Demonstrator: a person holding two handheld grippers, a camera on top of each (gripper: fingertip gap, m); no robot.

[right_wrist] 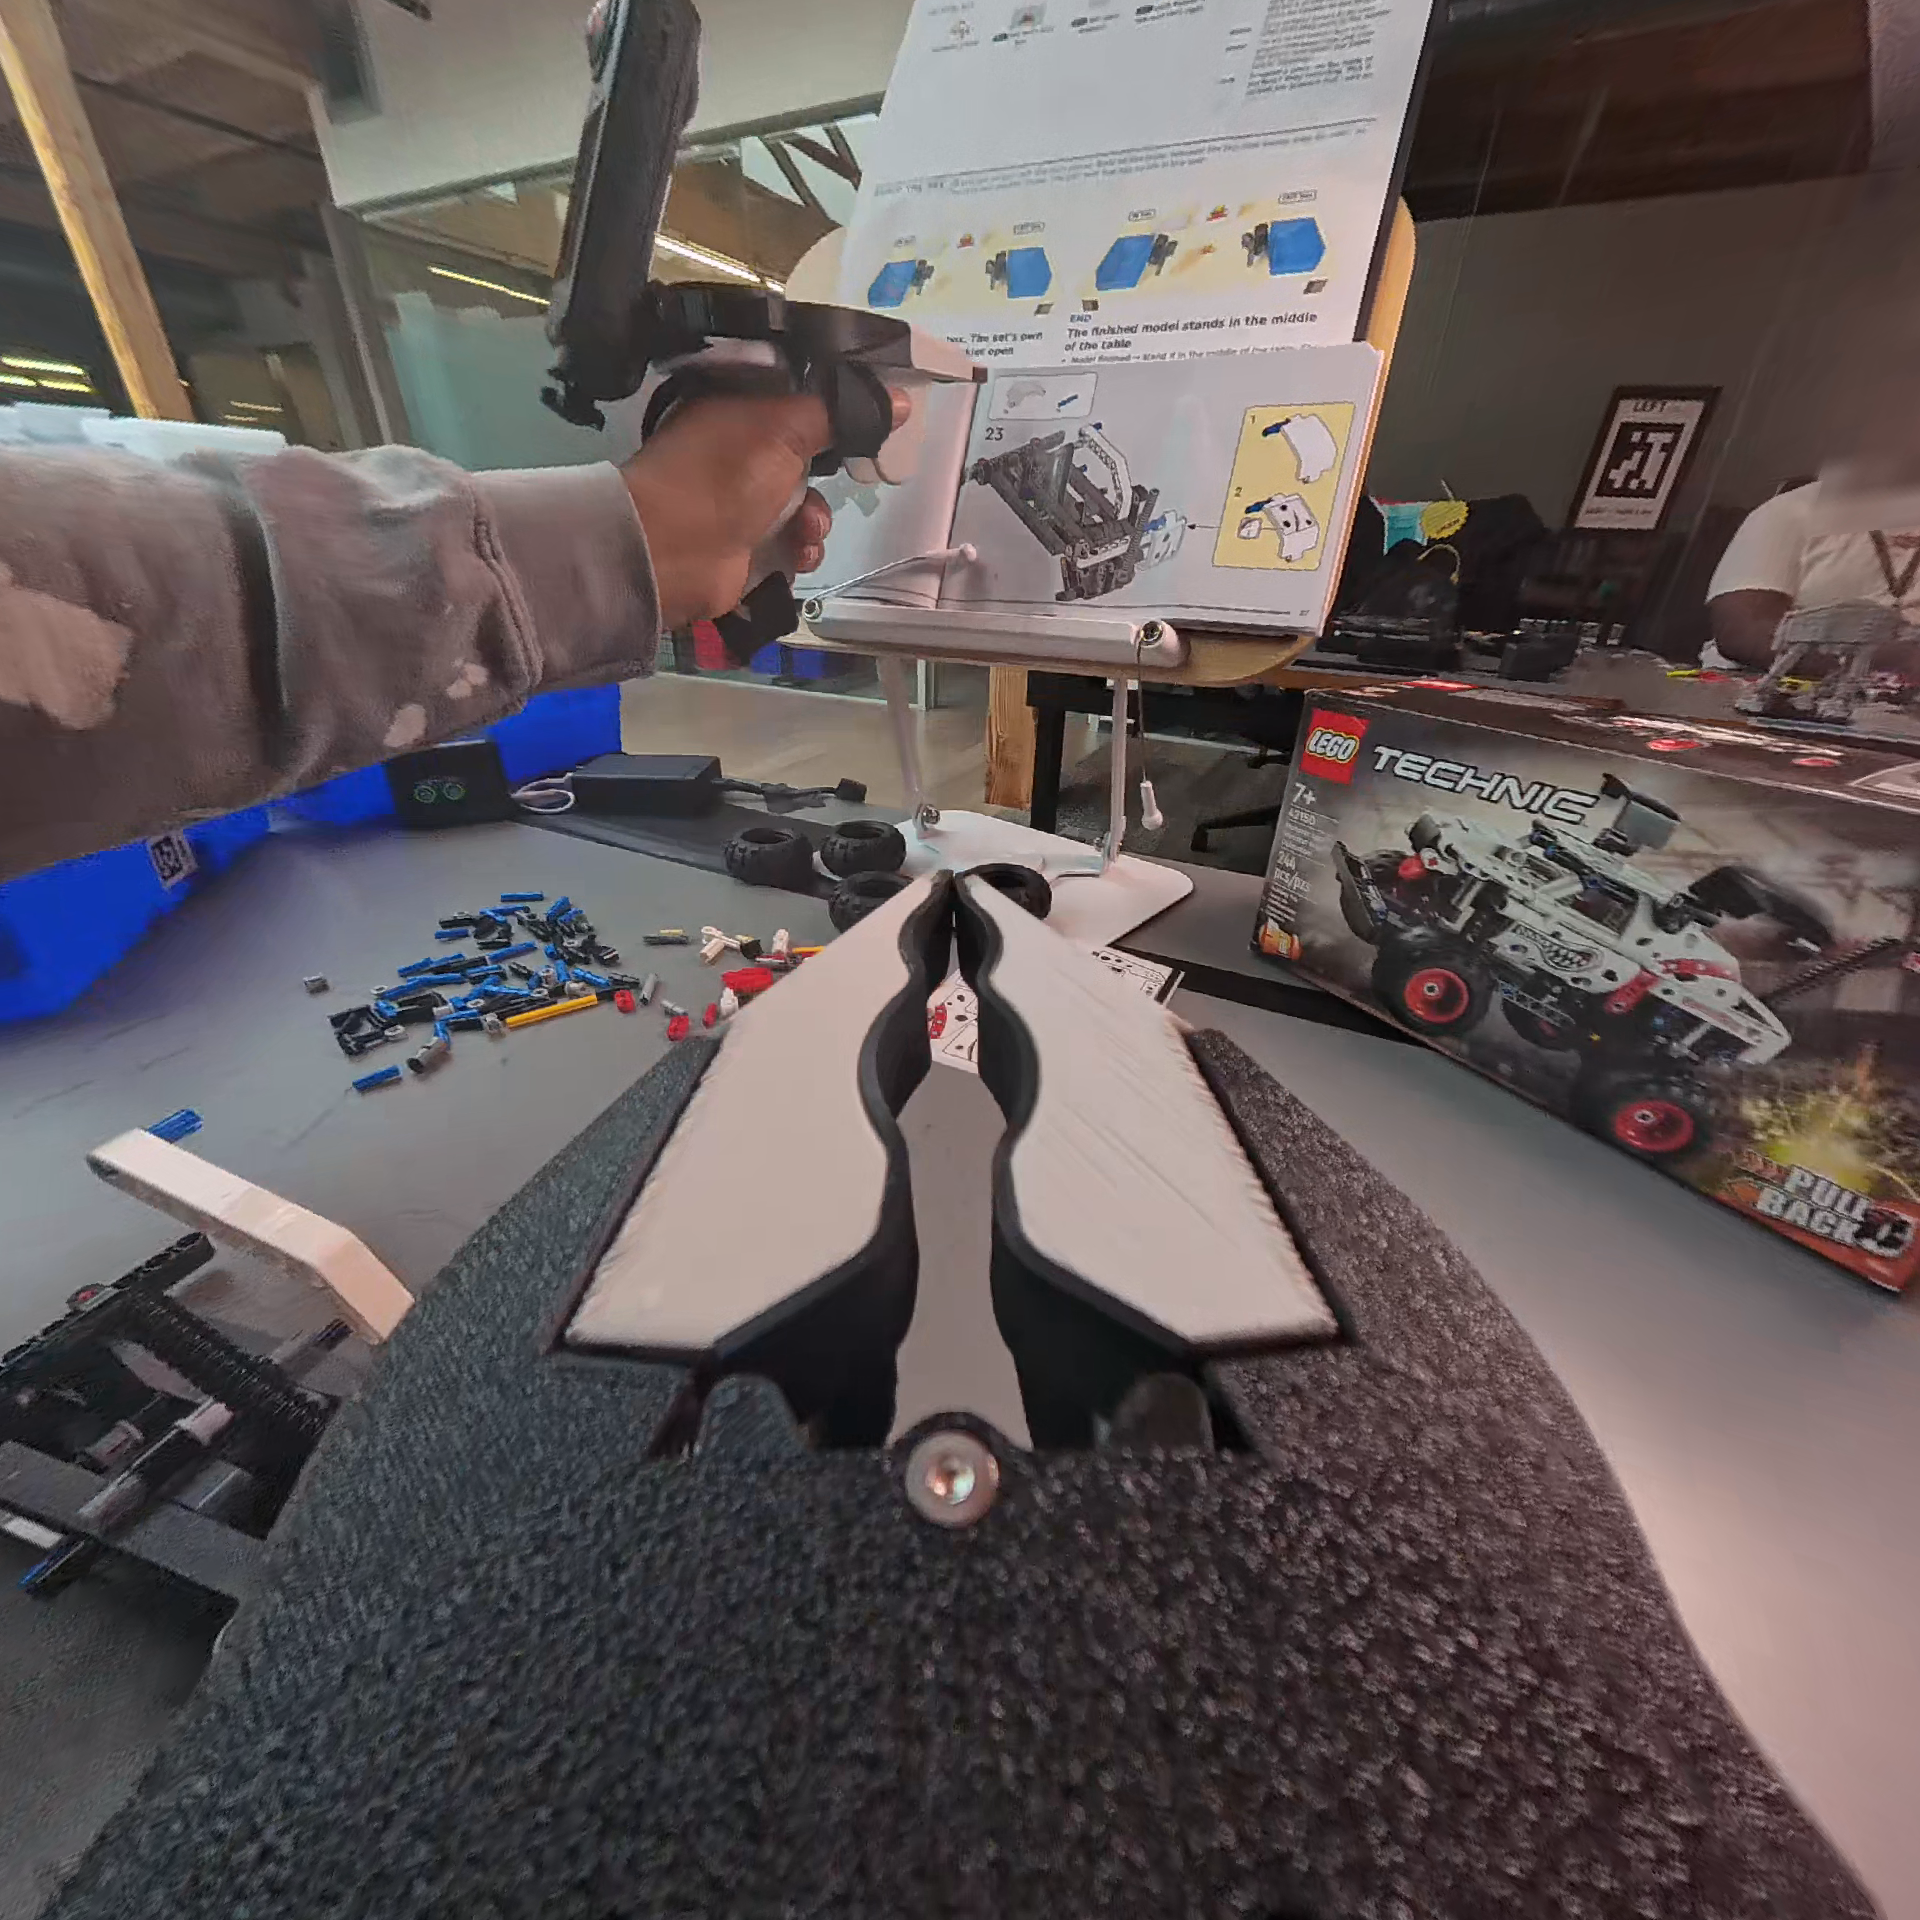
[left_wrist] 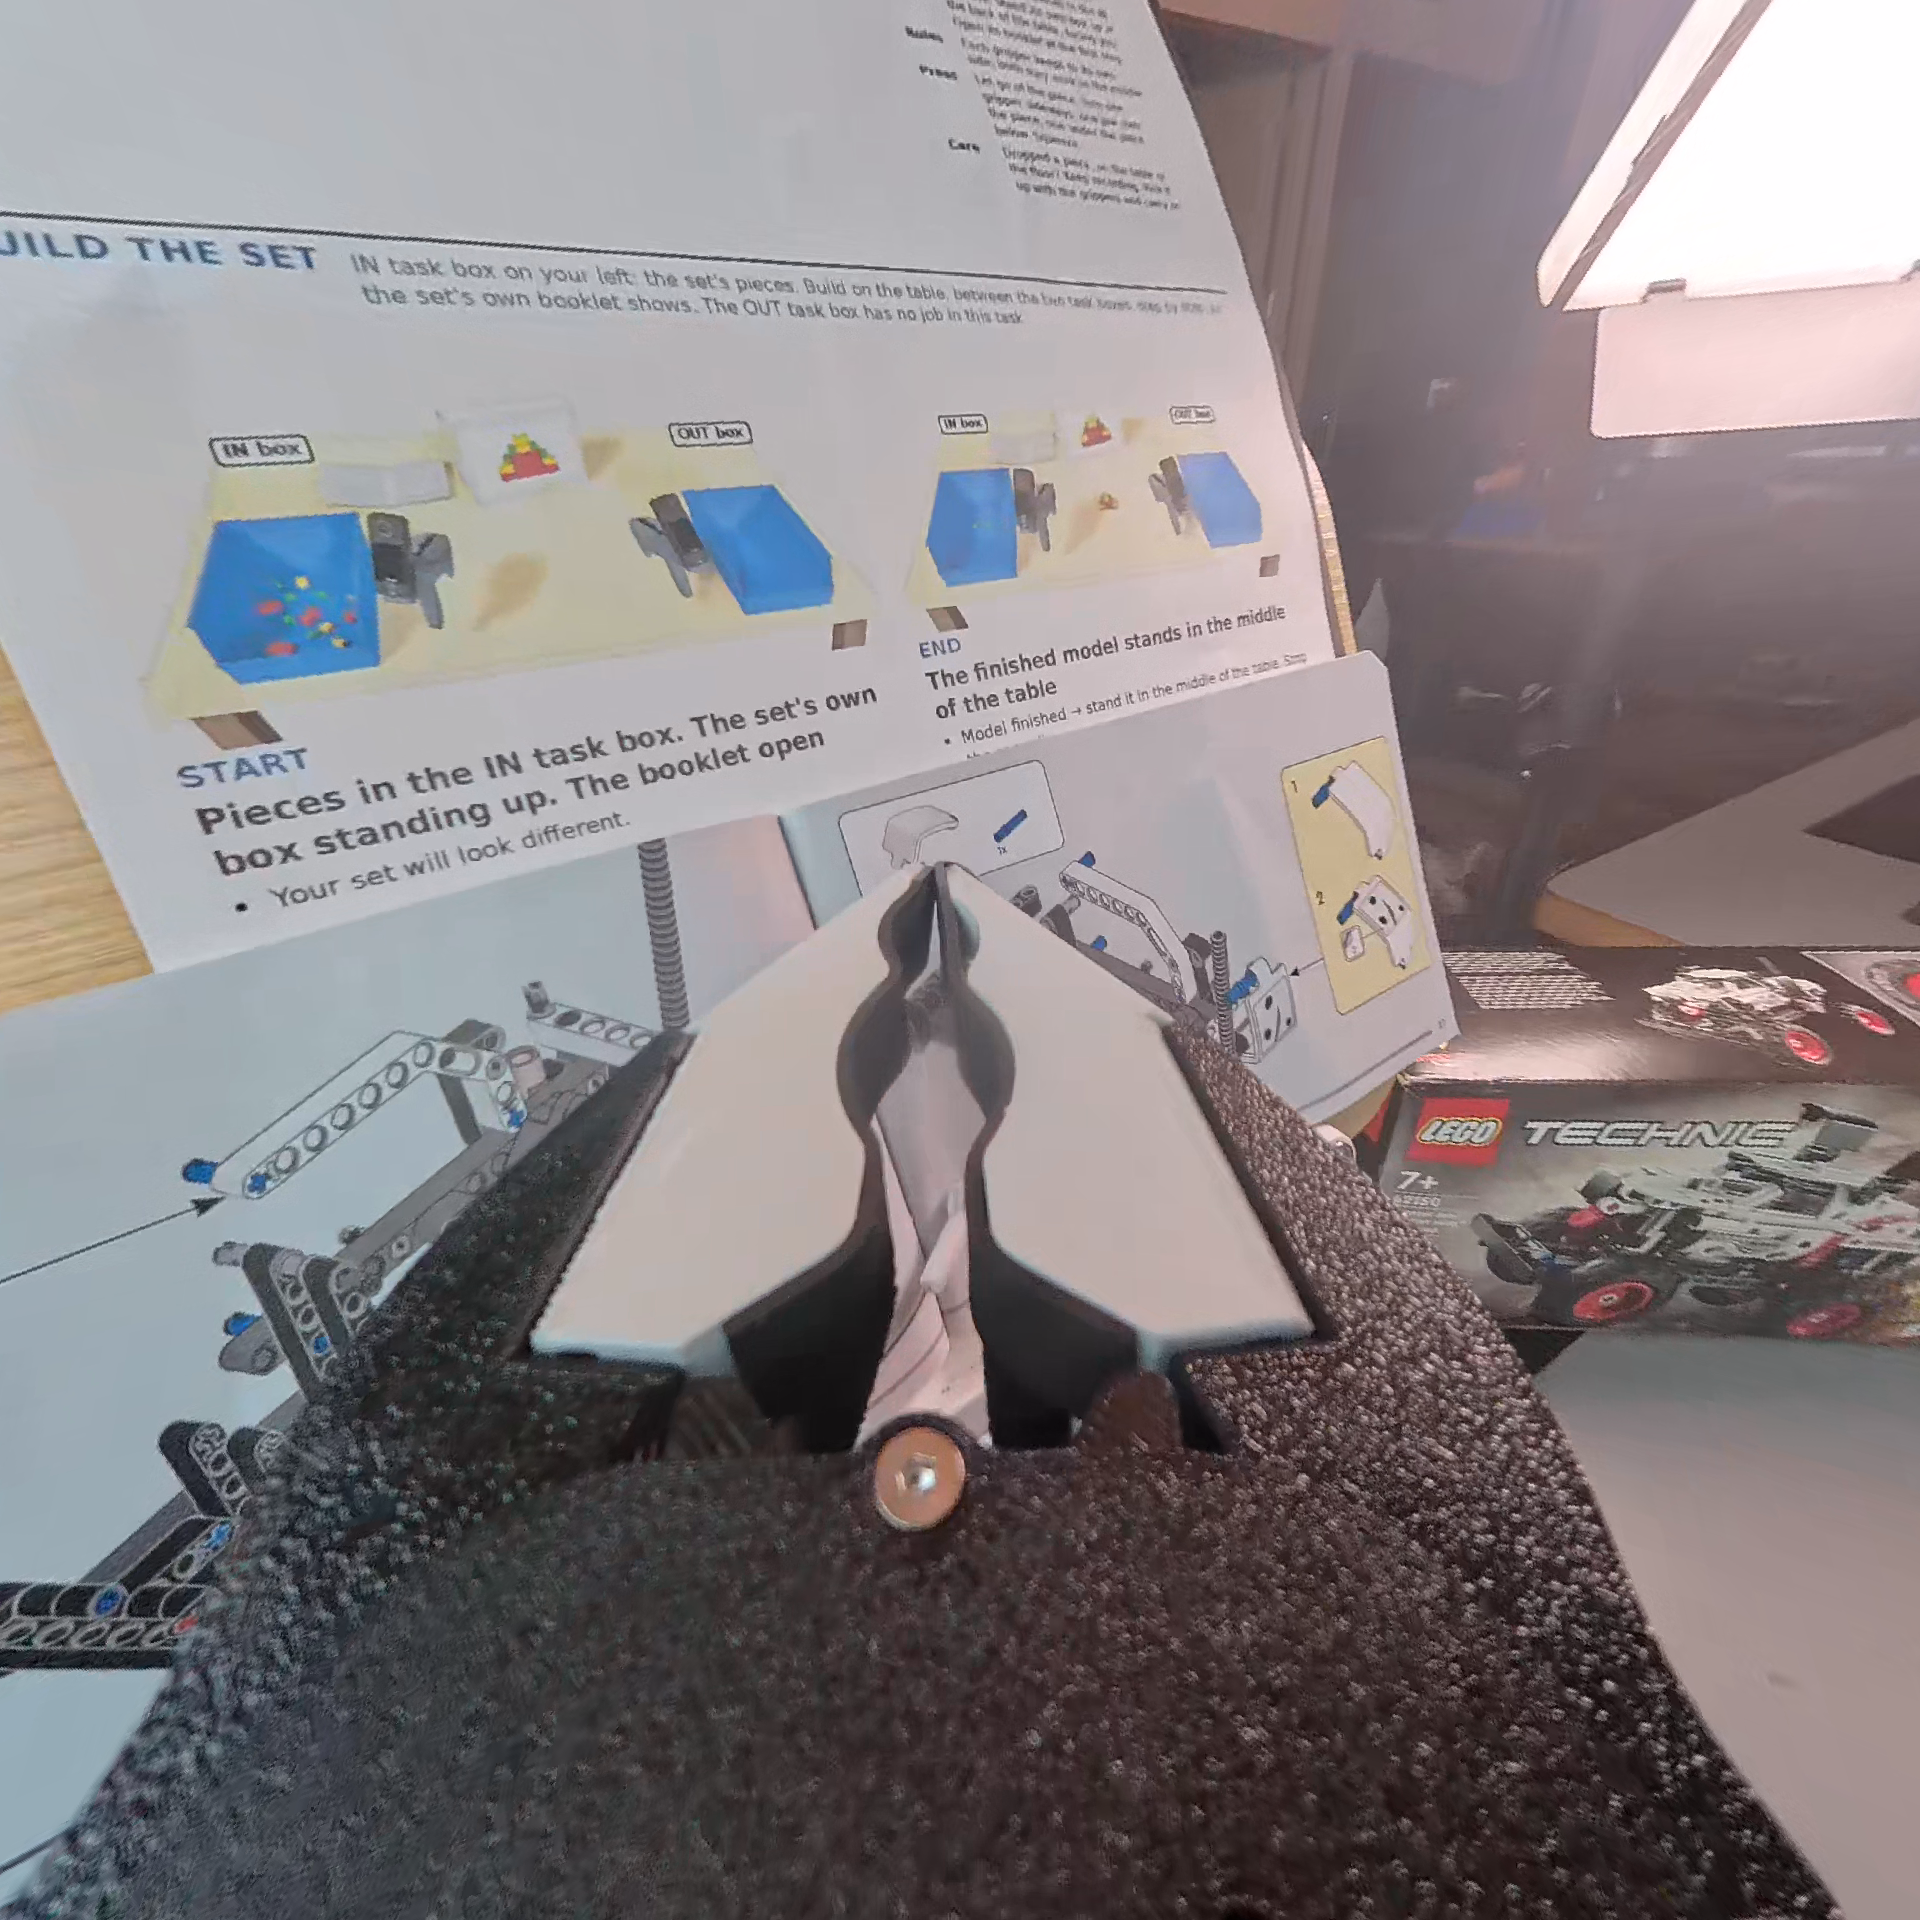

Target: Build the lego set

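Note:
My left gripper is raised at the open booklet on its stand and is shut on the top edge of a booklet page, seen edge-on between the fingers. In the right wrist view the left gripper is at the top of that upright page. My right gripper is shut with nothing between its tips, above the grey table. Loose blue, black and red pieces lie at the left. Black tyres sit by the stand's foot. A dark part-built frame with a white panel lies at the lower left.
The set's box stands on the right, also in the left wrist view. A printed sheet stands behind the booklet. A blue box is at the far left. A sticker sheet lies under my right fingers. A person sits at another table. One gripper's finger ends stand about 35 cm off the other's.

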